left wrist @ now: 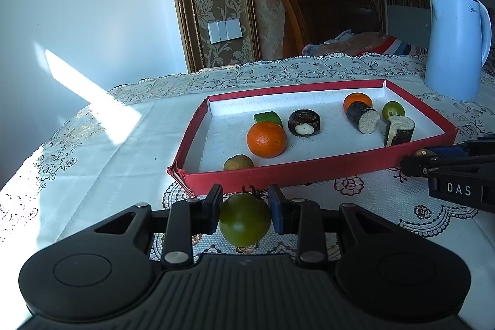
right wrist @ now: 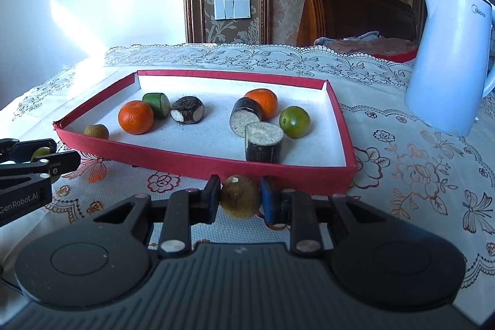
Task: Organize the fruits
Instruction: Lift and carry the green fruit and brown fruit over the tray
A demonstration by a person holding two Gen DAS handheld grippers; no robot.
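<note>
Mostly done — red tray (right wrist: 198, 167) on the tabletop already holds oranges, a green fruit and cut cane pieces; two fruits left, both just outside its near edge. Left tool (left wrist: 245, 207) clamped on a green tomato (left wrist: 244, 220), calyx pointing up toward the tray; right tool (right wrist: 239, 197) clamped on a brown fruit (right wrist: 239, 197), stem end up. Both near-round — no real long axis.
</note>
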